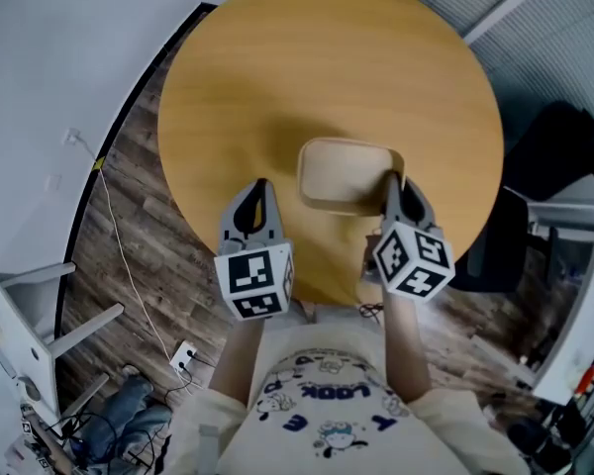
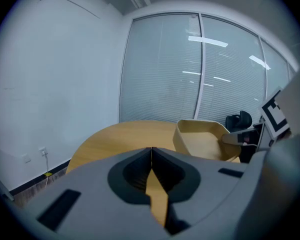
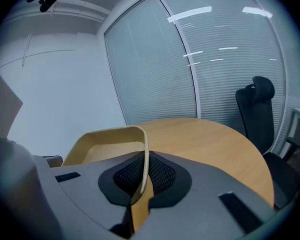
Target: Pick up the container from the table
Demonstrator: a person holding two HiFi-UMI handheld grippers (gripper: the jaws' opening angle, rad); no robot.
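Container (image 1: 345, 171): beige, shallow, rectangular with rounded corners, open-topped, empty. Upright, roughly level. Thin right-hand wall clamped between jaws of right gripper (image 1: 390, 188), rim edge running through the pads. Body extends to the left of that gripper. Sits just right of left gripper (image 1: 258, 190), not touching it.

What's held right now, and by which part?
The right gripper is shut on the container, pinching its right-hand wall at the rim. The left gripper is shut on nothing.

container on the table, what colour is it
The container is pale beige, clearest in the head view.
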